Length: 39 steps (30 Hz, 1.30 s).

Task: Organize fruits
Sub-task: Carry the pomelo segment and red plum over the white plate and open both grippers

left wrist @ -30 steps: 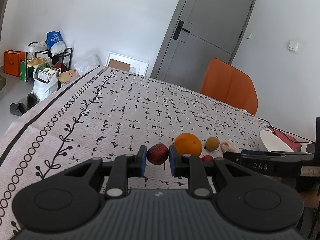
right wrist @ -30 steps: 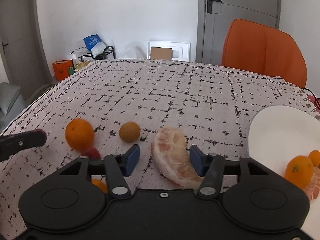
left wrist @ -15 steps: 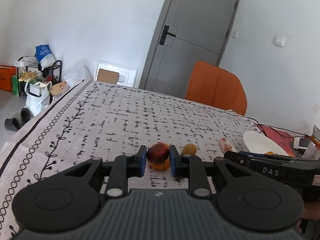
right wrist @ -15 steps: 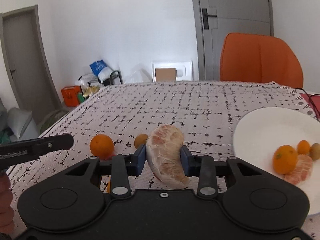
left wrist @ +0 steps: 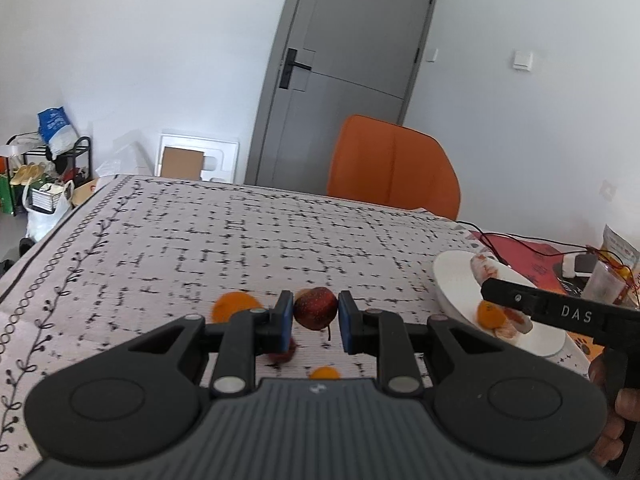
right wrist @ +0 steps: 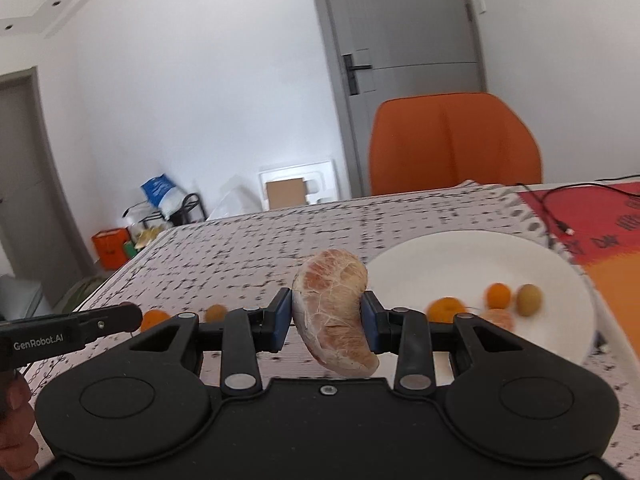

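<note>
The right gripper (right wrist: 326, 320) clenches a peeled pomelo segment (right wrist: 334, 310) at the centre of its frame, lifted off the worktop (right wrist: 248, 248) just left of the white plate (right wrist: 420, 264). The left gripper (left wrist: 311, 320) grips a dark red fruit (left wrist: 315, 308) mid-frame, also lifted. To finish well, carry the segment over the plate's bare left half, lower it until it rests, then release, keeping clear of the oranges (right wrist: 446, 309) already there. Motion blur softens the plate's fruit; the segment's lower tip and the small fruit under the left fingers (left wrist: 285, 320) are partly hidden.
</note>
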Each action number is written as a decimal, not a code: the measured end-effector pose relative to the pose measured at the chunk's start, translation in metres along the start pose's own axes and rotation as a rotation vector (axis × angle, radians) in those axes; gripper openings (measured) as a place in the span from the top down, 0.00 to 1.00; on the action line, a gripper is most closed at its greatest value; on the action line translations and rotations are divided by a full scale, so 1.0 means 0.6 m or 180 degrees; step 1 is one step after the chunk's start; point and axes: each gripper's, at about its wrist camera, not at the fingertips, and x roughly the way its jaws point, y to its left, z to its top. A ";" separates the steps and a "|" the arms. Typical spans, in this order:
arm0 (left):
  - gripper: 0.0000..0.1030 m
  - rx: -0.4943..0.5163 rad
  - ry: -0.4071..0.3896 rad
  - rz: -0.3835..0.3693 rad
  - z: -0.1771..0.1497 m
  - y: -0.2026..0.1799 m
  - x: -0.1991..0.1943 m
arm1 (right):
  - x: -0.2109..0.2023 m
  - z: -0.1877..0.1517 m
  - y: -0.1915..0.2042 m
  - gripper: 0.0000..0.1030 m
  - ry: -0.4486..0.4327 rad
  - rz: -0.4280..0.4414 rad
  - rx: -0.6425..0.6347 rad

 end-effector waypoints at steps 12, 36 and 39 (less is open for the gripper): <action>0.79 0.0190 -0.0002 -0.0146 0.003 -0.062 0.017 | -0.034 -0.003 -0.075 0.66 -0.0126 -0.0302 0.0221; 0.78 0.0575 0.0044 -0.0380 0.010 -0.180 0.072 | -0.055 -0.014 -0.189 0.48 -0.0311 -0.0618 0.0641; 0.78 0.0611 0.0048 -0.0401 0.011 -0.192 0.076 | -0.067 -0.015 -0.192 0.34 -0.0414 -0.0550 0.0671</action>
